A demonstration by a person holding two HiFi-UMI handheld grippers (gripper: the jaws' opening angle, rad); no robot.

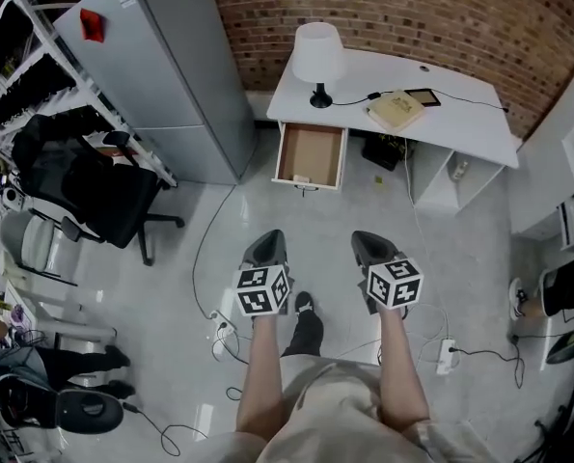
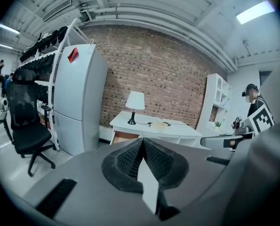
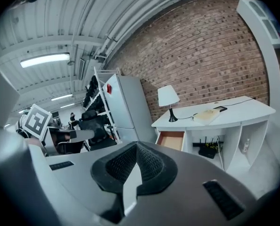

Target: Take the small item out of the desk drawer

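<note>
- Brick-red wall backs the white desk [image 1: 460, 123], whose wood-lined drawer [image 1: 315, 148] stands pulled open under its left end
- A small pale item [image 1: 301, 178] lies on the drawer floor at the near edge, just behind the drawer front; it is too small to tell what it is
- It looks light and flat, likely to skid on the smooth wood; a narrow pinch from above across its edges seems best, though the drawer front close by may crowd one jaw
- The left gripper [image 1: 266, 242] and the right gripper [image 1: 368, 242] both have their jaws pressed together on nothing, well apart from the desk
- No writing can be read: the red tag [image 1: 92, 24] on the grey cabinet [image 1: 161, 75] and the book [image 1: 396, 110] show no legible print
</note>
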